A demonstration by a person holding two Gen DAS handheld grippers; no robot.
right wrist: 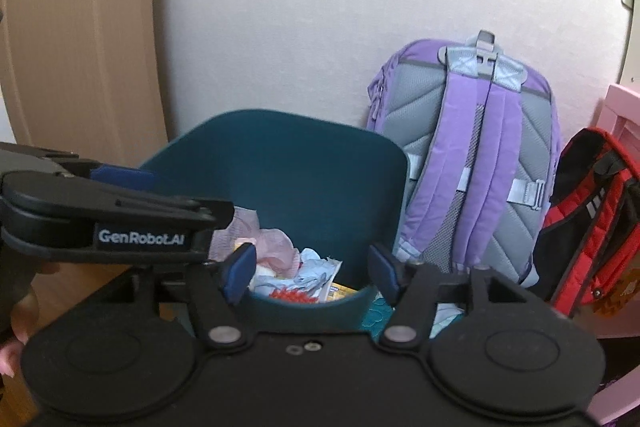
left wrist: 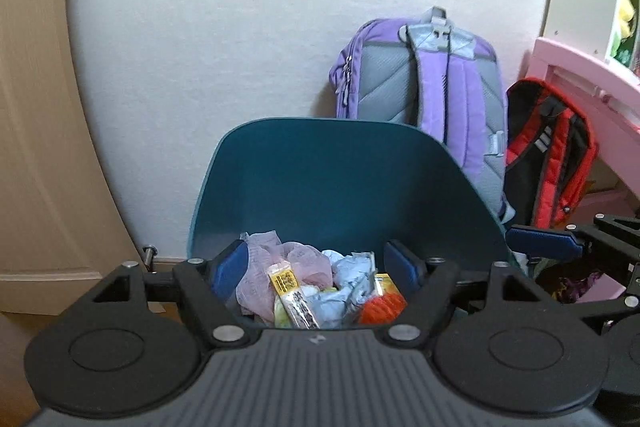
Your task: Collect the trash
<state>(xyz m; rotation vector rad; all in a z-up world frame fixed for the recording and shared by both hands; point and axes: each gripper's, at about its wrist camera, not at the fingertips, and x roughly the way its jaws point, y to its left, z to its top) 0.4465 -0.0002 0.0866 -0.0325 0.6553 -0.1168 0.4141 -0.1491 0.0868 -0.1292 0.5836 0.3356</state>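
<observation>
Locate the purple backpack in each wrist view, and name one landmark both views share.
Left wrist view: purple backpack stands right of centre against the wall, behind the teal bin.
Right wrist view: purple backpack stands right of centre, beside the bin.
Shared landmark: the red backpack.

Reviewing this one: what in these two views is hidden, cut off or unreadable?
- Teal bin: near rim and base hidden by the left hand-held gripper in the left wrist view.
- Trash wrappers: print too small to read.
- Red backpack: cut off by the right edge in the right wrist view.
- Floor beside the bin: hidden by both gripper bodies.
</observation>
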